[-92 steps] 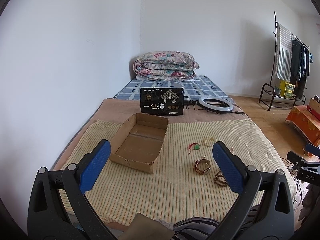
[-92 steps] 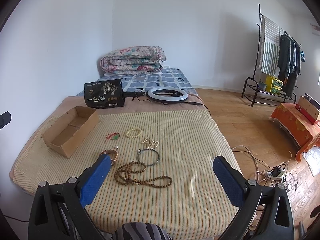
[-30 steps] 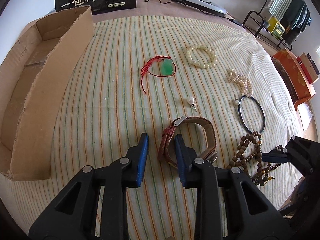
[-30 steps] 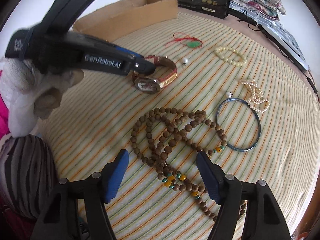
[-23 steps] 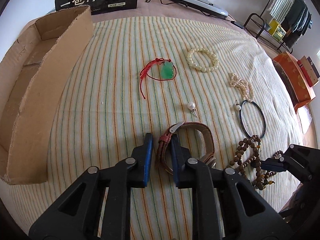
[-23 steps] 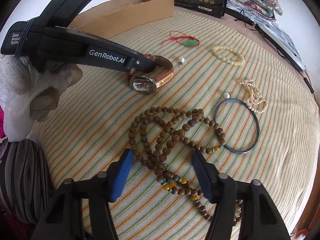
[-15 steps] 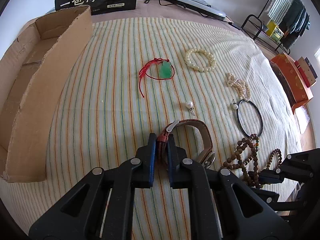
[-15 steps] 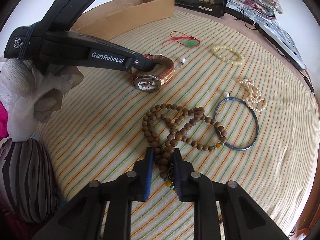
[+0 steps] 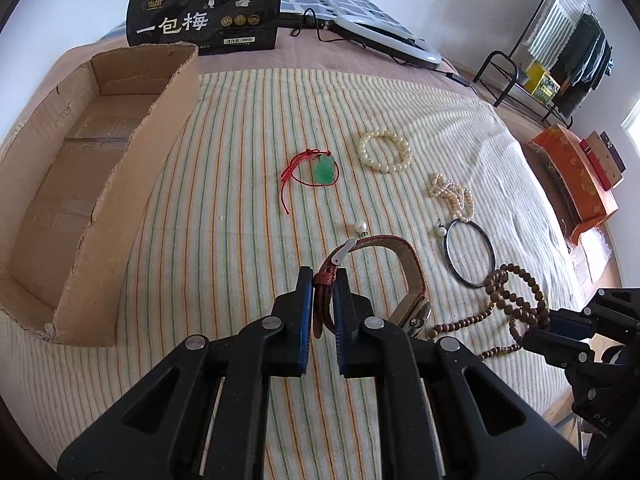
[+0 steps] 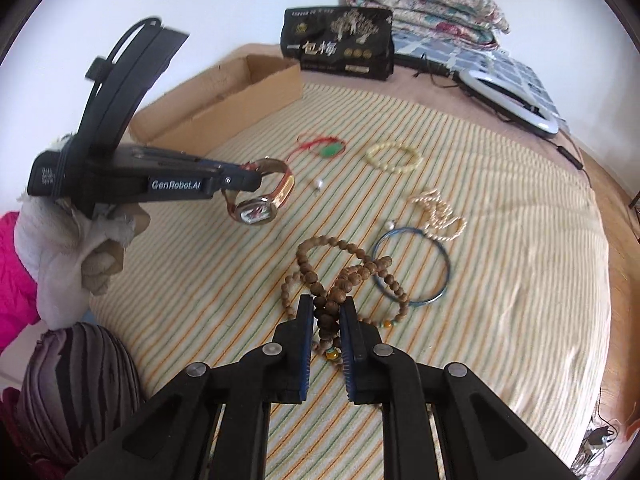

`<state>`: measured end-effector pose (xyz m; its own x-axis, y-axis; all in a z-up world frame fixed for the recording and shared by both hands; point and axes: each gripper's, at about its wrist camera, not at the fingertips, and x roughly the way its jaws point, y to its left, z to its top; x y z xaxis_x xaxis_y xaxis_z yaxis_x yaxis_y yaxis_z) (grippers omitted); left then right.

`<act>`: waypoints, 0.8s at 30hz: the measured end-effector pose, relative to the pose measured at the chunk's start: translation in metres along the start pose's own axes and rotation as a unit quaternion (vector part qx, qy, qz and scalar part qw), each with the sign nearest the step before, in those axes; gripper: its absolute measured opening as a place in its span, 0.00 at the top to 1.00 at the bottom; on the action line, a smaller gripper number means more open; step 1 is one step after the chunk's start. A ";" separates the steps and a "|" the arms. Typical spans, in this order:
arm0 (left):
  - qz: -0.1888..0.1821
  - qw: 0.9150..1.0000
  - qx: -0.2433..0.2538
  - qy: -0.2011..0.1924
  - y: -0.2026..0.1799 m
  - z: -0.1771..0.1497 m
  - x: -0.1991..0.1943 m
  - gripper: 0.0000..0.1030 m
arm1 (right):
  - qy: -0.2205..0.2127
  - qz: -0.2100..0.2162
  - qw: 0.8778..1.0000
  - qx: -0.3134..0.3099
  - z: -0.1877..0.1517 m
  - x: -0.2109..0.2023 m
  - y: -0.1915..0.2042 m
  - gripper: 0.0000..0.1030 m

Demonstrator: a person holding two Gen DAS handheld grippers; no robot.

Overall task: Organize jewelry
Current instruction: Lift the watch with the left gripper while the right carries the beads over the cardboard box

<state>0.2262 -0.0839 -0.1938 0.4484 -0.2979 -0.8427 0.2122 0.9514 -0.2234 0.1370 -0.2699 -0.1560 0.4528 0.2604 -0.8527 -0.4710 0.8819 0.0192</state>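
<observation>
Above striped bedcover [image 9: 240,200]: left tool [image 9: 320,304] pinching watch [image 9: 400,264]; right tool [image 10: 324,332] pinching beads [image 10: 340,280].

Soft daylight filled both views; shadows were faint, fisheye bending curved the dark-vignetted edges, and focus stayed mostly sharp.

Green pendant [image 9: 325,171] on red cord, cream bracelet [image 9: 385,150], brown beads [image 10: 340,280] (possibly wood), striped blanket [image 9: 240,128]

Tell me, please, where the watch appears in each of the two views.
Left wrist: watch low centre, strap clamped in the left gripper.
Right wrist: watch left of centre, hanging from that gripper.
Shared landmark: the green pendant lies beyond it.
</observation>
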 end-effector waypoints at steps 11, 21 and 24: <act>-0.008 0.999 -0.002 -0.051 0.007 0.006 -0.053 0.93 | -0.048 -0.037 0.998 -0.028 0.027 -0.047 0.008 0.89; 0.002 0.995 -0.008 -0.099 0.035 0.010 -0.110 0.93 | -0.090 -0.051 0.993 -0.062 0.064 -0.083 0.035 0.89; 0.009 0.994 -0.011 -0.111 0.047 0.014 -0.126 0.93 | -0.102 -0.043 0.992 -0.068 0.079 -0.090 0.043 0.89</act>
<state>0.1920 -0.0027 -0.0916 0.6322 -0.2892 -0.7188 0.1854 0.9572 -0.2221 0.1359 -0.2248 -0.0372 0.6326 0.2727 -0.7249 -0.5157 0.8466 -0.1316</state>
